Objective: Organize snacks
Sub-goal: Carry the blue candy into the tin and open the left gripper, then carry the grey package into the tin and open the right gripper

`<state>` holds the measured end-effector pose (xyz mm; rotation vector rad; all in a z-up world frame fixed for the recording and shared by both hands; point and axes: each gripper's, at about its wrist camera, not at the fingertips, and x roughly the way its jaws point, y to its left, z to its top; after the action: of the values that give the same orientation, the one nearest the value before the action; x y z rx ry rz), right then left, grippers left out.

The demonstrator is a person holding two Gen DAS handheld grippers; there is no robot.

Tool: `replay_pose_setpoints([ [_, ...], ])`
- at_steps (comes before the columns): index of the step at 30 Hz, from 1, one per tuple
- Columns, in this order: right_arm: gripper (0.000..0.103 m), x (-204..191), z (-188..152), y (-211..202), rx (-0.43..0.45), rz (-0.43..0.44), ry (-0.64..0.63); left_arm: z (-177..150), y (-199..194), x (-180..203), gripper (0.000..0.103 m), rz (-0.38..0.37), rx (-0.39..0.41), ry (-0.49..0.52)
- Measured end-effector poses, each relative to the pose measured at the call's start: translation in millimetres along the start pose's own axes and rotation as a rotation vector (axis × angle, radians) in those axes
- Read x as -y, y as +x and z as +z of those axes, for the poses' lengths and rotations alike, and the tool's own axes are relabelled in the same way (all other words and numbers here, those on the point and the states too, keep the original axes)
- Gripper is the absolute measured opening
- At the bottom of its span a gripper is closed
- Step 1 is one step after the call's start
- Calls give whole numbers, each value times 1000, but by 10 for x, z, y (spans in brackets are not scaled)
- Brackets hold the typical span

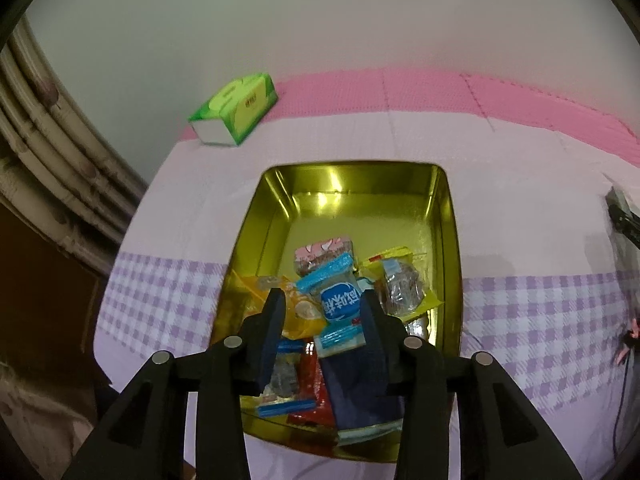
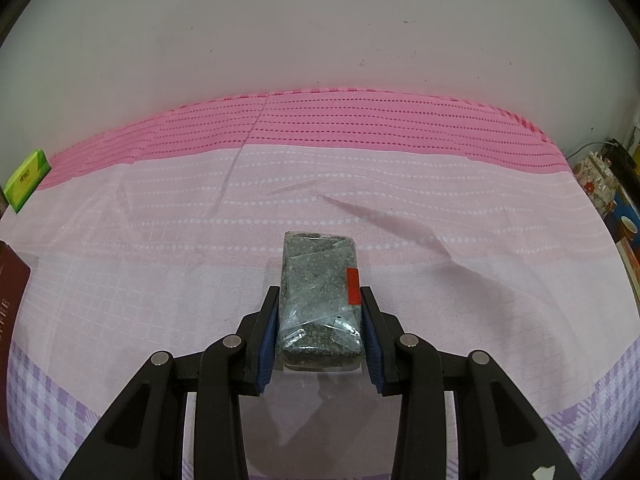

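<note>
In the left wrist view, a gold tin tray (image 1: 448, 216) on the bed holds several snack packets. My left gripper (image 1: 324, 300) hovers over the tray's near half, jaws apart, with a blue-and-white packet (image 1: 338, 304) between the fingers, leaning on the right pad. A pink packet (image 1: 320, 252), a yellow one (image 1: 300, 312) and a clear one (image 1: 400, 288) lie around it. In the right wrist view, my right gripper (image 2: 319, 300) is closed on a clear-wrapped grey sesame bar (image 2: 318, 280) with a red sticker, held just above the bedspread.
A green tissue pack (image 1: 236, 108) lies at the far left of the bed, and shows at the left edge of the right wrist view (image 2: 26, 180). A dark red box (image 2: 10, 300) sits left. Clutter (image 2: 612, 200) stands beyond the bed's right edge. The wall is behind.
</note>
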<state>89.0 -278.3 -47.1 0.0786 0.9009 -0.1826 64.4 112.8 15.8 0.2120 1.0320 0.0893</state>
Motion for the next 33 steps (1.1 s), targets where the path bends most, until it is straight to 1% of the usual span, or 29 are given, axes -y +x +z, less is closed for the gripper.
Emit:
replay_pose_setpoints([
  [2, 35, -8, 0, -4, 0, -4, -3, -24, -60, -25, 41, 5, 18, 3],
  [7, 35, -13, -1, -2, -1, -7, -6, -112, -115, -137, 42, 11, 28, -15],
  [19, 32, -53, -11, -25, -8, -27, -17, -399, -65, -485, 42, 30, -2, -117],
  [25, 32, -117, -55, -111, -26, -26, -23, -477, -57, -561, 42, 48, -1, -153],
  [31, 32, -325, -109, -342, -16, 35, -30, -558, -47, -646, 42, 42, -9, -189],
  [33, 32, -489, -112, -459, -7, 79, -46, -582, -40, -689, 42, 43, -14, -203],
])
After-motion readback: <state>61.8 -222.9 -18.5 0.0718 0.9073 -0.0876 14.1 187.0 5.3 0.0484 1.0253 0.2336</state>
